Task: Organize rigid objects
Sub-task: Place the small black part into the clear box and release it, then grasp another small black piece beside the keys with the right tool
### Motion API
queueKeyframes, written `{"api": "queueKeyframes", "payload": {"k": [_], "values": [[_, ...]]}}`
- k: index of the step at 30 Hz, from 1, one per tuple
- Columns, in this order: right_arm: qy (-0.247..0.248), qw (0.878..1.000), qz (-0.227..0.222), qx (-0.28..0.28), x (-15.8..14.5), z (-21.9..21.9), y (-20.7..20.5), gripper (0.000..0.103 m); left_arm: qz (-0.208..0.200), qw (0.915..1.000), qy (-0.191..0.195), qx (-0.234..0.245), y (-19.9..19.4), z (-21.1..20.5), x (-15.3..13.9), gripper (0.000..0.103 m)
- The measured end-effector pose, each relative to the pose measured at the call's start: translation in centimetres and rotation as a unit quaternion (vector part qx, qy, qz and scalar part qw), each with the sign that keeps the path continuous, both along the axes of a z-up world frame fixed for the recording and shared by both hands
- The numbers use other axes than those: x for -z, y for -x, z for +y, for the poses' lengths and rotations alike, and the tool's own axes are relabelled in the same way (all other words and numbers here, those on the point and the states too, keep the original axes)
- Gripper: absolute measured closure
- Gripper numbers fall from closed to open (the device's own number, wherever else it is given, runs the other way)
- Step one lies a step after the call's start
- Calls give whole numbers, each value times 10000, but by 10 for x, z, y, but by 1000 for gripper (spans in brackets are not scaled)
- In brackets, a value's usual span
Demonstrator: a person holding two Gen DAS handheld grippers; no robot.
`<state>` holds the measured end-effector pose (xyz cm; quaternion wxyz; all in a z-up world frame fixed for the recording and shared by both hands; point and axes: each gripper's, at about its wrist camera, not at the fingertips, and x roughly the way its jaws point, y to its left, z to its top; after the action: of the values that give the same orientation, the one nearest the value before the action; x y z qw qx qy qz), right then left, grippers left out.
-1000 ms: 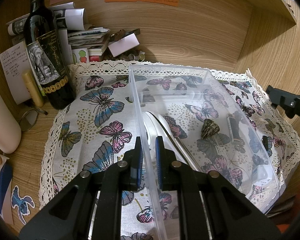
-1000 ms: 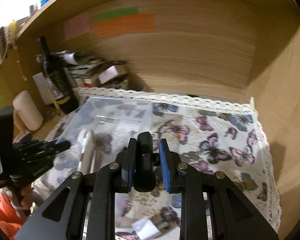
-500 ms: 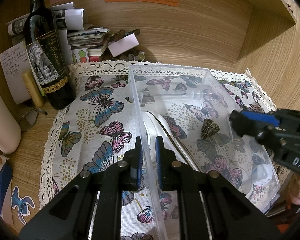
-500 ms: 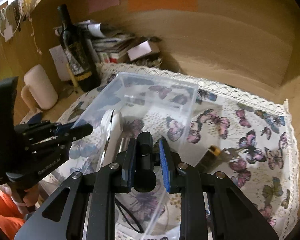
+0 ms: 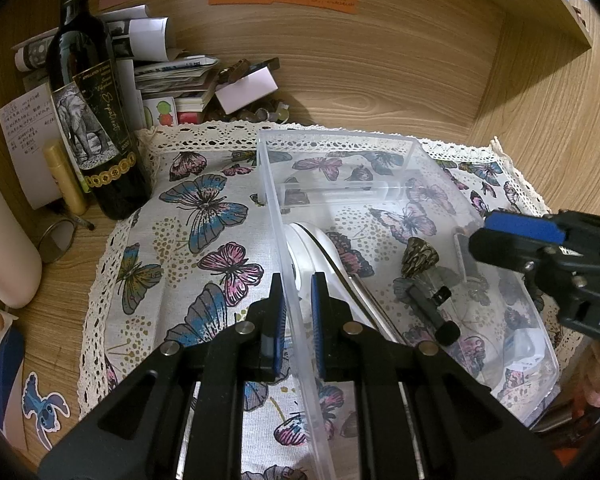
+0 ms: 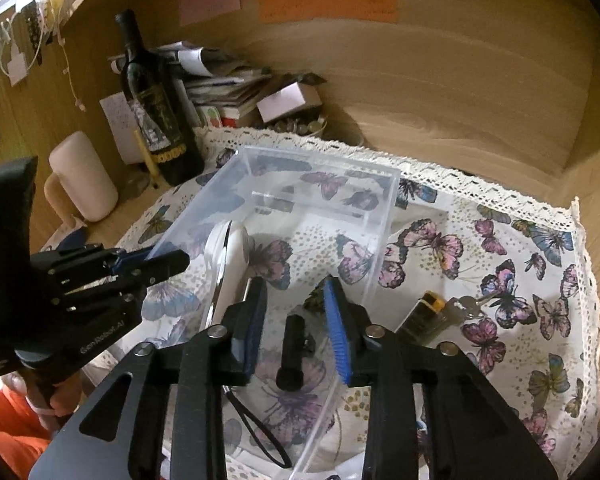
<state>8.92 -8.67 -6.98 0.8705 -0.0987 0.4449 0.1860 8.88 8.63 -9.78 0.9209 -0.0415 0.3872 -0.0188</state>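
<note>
Clear plastic bin point(image 6: 382, 216) sits on the butterfly cloth point(image 6: 512, 280); the left gripper point(image 5: 298, 300) is clamped on its left wall. Inside it, the black cylinder point(image 6: 292, 354) lies directly below the released right gripper point(image 6: 296, 320), long axis parallel to the fingers. The lock with keys point(image 6: 436, 316) lies outside, right of the bin, nearer the right gripper.

Both grippers are made of matte black plastic with long cut-out slots in the arms and round silver screws at the joints. The left gripper point(image 5: 297, 320) has blue ribbed pads point(image 5: 279, 320) inside its fingers, and the right gripper point(image 6: 296, 320) has the same blue pads point(image 6: 337, 332). White letters are printed on the black bodies, and some bare skin and orange cloth show beneath the handles.
</note>
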Motion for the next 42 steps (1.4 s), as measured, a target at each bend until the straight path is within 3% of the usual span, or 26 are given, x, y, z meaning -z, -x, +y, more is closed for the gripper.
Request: {"api": "queueKeyframes", "payload": {"k": [7, 16, 26, 33, 35, 39, 42], "values": [[27, 9996, -259, 133, -15, -7, 4, 72, -1, 10000, 1, 3, 0, 0, 0, 92], [231, 9938, -423, 1006, -28, -62, 8, 64, -4, 10000, -7, 8, 0, 0, 0, 92], [594, 9801, 136, 1888, 5, -124, 16, 64, -8, 10000, -25, 5, 0, 1, 0, 92], [946, 9738, 706, 1944, 47, -136, 17, 64, -7, 10000, -30, 7, 1, 1, 0, 92], [964, 9749, 628, 1903, 50, -137, 18, 64, -6, 10000, -33, 5, 1, 1, 0, 92], [876, 9759, 658, 1885, 48, -138, 16, 85, -7, 10000, -32, 4, 1, 1, 0, 92], [817, 9756, 620, 1943, 45, -138, 15, 85, -6, 10000, -38, 8, 1, 1, 0, 92]]}}
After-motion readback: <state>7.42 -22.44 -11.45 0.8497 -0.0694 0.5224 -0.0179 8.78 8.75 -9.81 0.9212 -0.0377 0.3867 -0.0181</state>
